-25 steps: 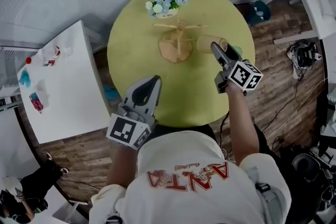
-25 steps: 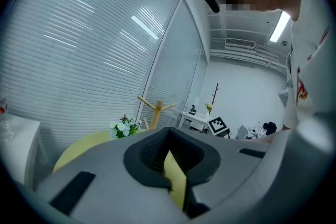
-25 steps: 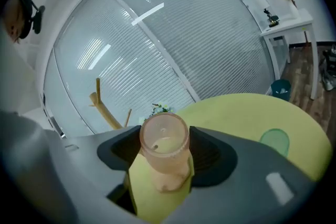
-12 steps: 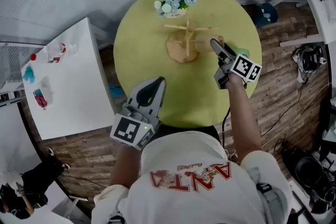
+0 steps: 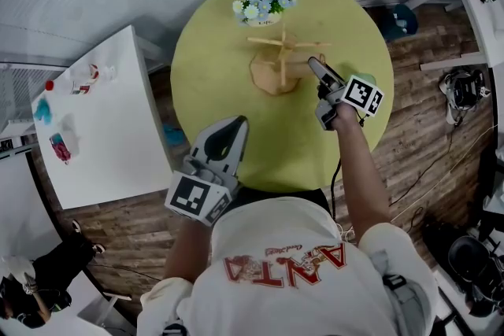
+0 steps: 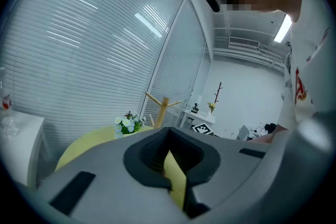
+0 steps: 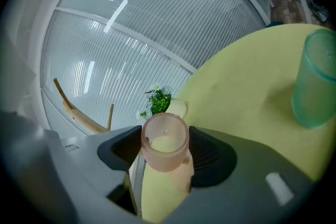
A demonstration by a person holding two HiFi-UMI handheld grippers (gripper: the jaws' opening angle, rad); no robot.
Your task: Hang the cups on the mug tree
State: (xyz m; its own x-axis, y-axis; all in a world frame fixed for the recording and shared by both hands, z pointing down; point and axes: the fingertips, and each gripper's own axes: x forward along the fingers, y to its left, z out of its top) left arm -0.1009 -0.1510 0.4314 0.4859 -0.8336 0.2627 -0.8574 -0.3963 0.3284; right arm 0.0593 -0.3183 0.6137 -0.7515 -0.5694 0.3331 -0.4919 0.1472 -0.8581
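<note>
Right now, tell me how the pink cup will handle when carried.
The pink cup looks like thin translucent plastic, so probably light and fairly tough. Its smooth round wall could slip or twist between the right gripper's fingers.

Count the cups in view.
2. A pink cup is held in the right gripper; a teal cup stands on the table beside it. More may be hidden.

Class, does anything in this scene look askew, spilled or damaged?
Nothing stands out. The mug tree and flowers stand upright, the teal cup stands on the table, and the right gripper grips the pink cup. No spill shows.
</note>
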